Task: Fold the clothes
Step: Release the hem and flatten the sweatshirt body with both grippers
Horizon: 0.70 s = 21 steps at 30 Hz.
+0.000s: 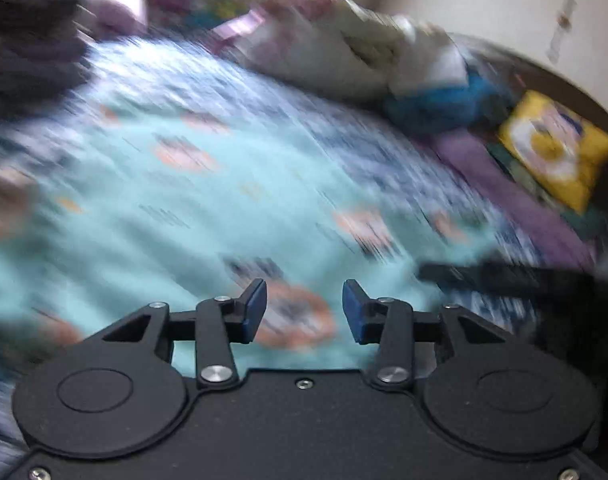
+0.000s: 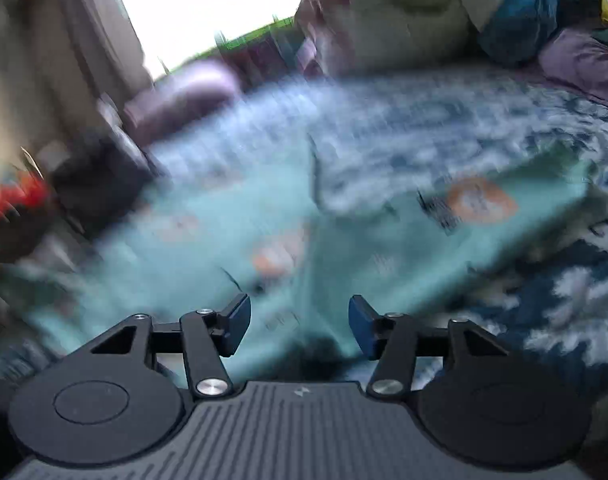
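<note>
Standing apart with nothing between them, the blue-padded fingers of the left gripper (image 1: 304, 312) are hovering over a turquoise garment (image 1: 207, 200) printed with orange patches. The right gripper (image 2: 299, 328) is likewise holding its fingers spread, gripping nothing, above the same cloth. The garment is lying spread flat on a blue-and-white patterned bedspread (image 2: 464, 128); in the right wrist view its long axis is running from lower left to upper right, ending in a straight edge, though blur is hiding finer detail. Beyond it, a heap of pale laundry (image 1: 344, 52) is sitting beside a teal bundle (image 1: 436, 104), a yellow cushion (image 1: 556, 148) is lying near the wall, and dark clothing (image 2: 99, 184) is resting at the garment's left.
</note>
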### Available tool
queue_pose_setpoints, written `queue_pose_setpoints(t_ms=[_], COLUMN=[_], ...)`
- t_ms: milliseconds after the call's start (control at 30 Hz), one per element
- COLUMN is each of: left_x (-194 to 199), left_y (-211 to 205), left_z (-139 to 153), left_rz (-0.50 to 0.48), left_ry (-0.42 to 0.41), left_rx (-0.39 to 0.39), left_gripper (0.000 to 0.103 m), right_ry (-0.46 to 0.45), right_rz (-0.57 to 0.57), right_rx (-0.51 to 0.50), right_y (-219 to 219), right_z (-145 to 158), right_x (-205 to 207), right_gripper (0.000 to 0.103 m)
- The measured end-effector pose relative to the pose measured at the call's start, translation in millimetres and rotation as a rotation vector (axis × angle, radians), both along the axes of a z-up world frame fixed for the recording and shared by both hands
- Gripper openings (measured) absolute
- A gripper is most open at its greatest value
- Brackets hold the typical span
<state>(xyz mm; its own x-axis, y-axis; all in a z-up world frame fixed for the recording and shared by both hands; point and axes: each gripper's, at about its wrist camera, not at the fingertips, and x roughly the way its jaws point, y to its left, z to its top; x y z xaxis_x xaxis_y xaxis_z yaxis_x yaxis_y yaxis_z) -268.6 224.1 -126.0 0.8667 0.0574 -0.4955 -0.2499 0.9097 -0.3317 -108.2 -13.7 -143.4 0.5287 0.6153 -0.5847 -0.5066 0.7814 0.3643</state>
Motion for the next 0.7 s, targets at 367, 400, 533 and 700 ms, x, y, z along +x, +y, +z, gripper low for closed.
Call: queue_pose_setpoints(t_ms=[367,400,533,700], left_x=[-191,-204,-228,-212], left_y=[215,231,290,324], left_z=[56,47,1,-24], left_rz=[0.849,0.881,0.892,0.817], left_ry=[-0.192,-0.194,-0.198,-0.194], left_rx=[-0.287,-0.365,-0.664,-0.772], left_gripper=[0.078,0.078,0.081,0.081], right_ry=[-0.054,-0.052,-0.033,0.003], right_rz=[0.196,0.208,0.227,0.220], right_rx=[0.108,0.105,0.107,0.106], right_y=[56,61,74,86], right_z=[14,14,12,5], right_x=[-14,-15,-18,-16], right_gripper=[0.063,0.063,0.066,0.067])
